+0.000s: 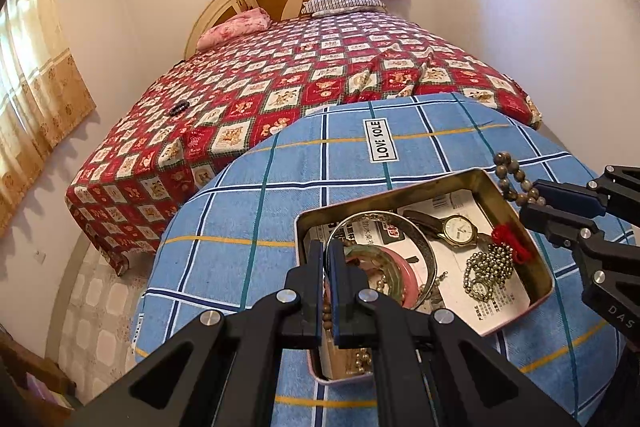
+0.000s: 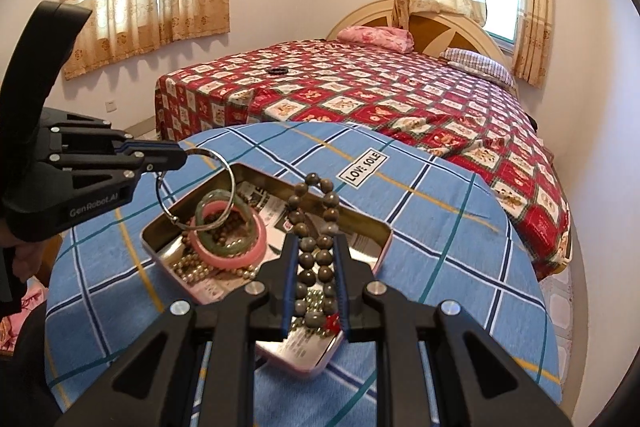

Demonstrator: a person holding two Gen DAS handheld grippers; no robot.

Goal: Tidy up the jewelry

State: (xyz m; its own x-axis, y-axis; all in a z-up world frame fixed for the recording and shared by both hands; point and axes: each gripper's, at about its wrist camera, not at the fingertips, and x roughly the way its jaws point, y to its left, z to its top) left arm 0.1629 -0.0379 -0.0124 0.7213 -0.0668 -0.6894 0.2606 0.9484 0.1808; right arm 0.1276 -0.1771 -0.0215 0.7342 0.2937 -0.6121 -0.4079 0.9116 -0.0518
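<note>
An open metal tin (image 1: 400, 175) (image 2: 360, 219) lined with newsprint sits on the blue plaid table. My left gripper (image 1: 326, 247) (image 2: 182, 153) is shut on a thin silver bangle (image 1: 400, 223) (image 2: 196, 187), which hangs over the tin's left end. My right gripper (image 2: 315, 241) (image 1: 528, 201) is shut on a brown bead bracelet (image 2: 316, 195) (image 1: 508, 175), held above the tin's right side. Inside lie a pink bangle (image 2: 256, 247) (image 1: 404, 283), a green bangle (image 2: 224, 247), a wristwatch (image 1: 460, 229), a ball chain (image 1: 486, 267) and a red tassel (image 1: 510, 239).
The round table's cloth (image 1: 260, 195) (image 2: 440, 227) carries a "LOVE SOLE" label. Behind it stands a bed (image 1: 280, 87) (image 2: 400, 95) with a red patterned cover and a small black ring (image 1: 179, 107) (image 2: 277, 71) on it. Curtained windows and tiled floor surround it.
</note>
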